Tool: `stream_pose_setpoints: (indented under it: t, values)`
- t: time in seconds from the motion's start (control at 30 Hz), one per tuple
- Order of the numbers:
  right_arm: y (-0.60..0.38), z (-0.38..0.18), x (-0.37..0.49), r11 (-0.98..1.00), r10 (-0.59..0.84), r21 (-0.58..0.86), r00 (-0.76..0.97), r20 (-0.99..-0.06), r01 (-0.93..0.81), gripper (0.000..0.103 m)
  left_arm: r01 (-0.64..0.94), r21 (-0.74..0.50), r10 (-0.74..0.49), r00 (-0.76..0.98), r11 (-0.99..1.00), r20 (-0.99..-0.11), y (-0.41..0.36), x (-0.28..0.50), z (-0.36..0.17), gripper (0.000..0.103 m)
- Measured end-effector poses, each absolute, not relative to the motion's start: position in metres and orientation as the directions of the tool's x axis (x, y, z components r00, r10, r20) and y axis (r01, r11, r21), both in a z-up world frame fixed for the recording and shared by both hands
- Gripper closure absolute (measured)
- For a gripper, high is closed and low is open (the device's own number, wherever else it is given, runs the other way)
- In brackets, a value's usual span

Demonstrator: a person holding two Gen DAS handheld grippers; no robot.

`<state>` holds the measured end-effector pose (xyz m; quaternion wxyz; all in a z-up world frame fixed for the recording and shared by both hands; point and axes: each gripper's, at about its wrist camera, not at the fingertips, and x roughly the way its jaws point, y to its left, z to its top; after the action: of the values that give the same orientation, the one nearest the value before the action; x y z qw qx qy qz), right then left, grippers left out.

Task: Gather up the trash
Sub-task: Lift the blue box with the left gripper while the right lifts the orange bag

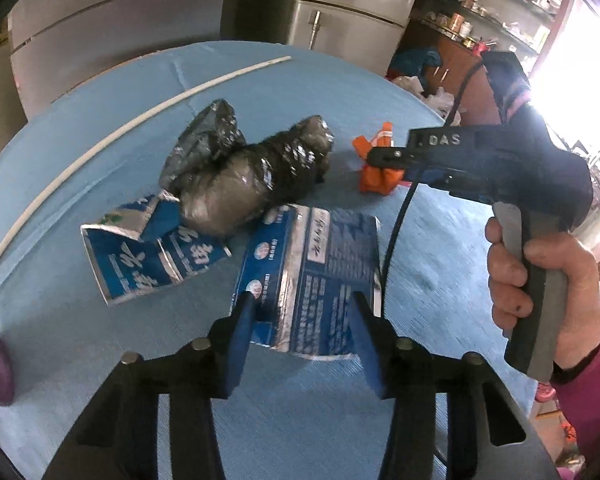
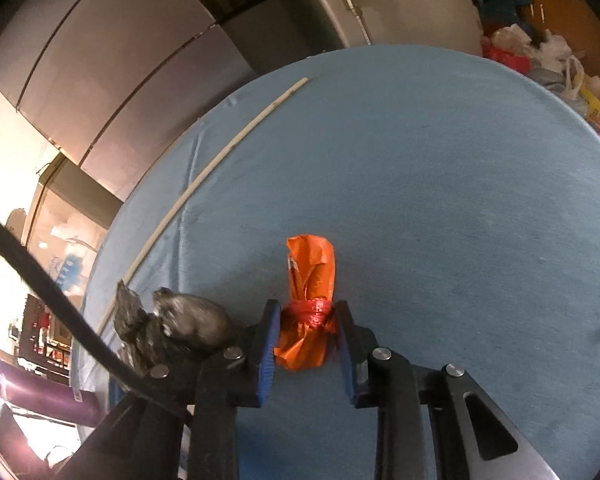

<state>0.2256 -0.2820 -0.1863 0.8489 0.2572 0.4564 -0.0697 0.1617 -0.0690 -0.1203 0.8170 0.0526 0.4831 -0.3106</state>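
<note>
On the blue-clothed table (image 1: 440, 264) lies a flattened blue printed package (image 1: 320, 256). My left gripper (image 1: 304, 304) has its blue pads (image 1: 242, 320) against both sides of the package's near end, which looks pinched narrower there. A small orange plastic bag (image 2: 310, 264), tied with red string, stands between the pads (image 2: 269, 336) of my right gripper (image 2: 307, 320), which is shut on its tied neck. In the left wrist view the right gripper (image 1: 374, 156) reaches the orange bag (image 1: 380, 178) from the right, held by a person's hand (image 1: 540, 280).
A crumpled black-grey plastic bag (image 1: 252, 168) (image 2: 188, 320) lies left of the orange bag. A second torn blue package (image 1: 148, 256) sits beside it. A long white stick (image 1: 100, 148) (image 2: 204, 176) lies near the far-left edge. A fridge (image 1: 352, 8) stands behind the table.
</note>
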Motion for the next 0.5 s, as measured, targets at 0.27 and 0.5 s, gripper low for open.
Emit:
stream_pose_setpoints:
  t: [0.27, 0.5]
  values:
    - [-0.299, -0.178, 0.171, 0.884, 0.078, 0.314, 0.553, -0.829, 0.347, 0.074, 0.593, -0.233, -0.48, 0.301, 0.771, -0.824, -0.069, 0.131, -0.125, 0.056]
    - [-0.31, -0.169, 0.113, 0.892, 0.088, 0.313, 0.554, -0.828, 0.326, 0.074, 0.585, -0.189, -0.447, 0.335, 0.789, -0.829, -0.07, 0.129, -0.109, 0.041]
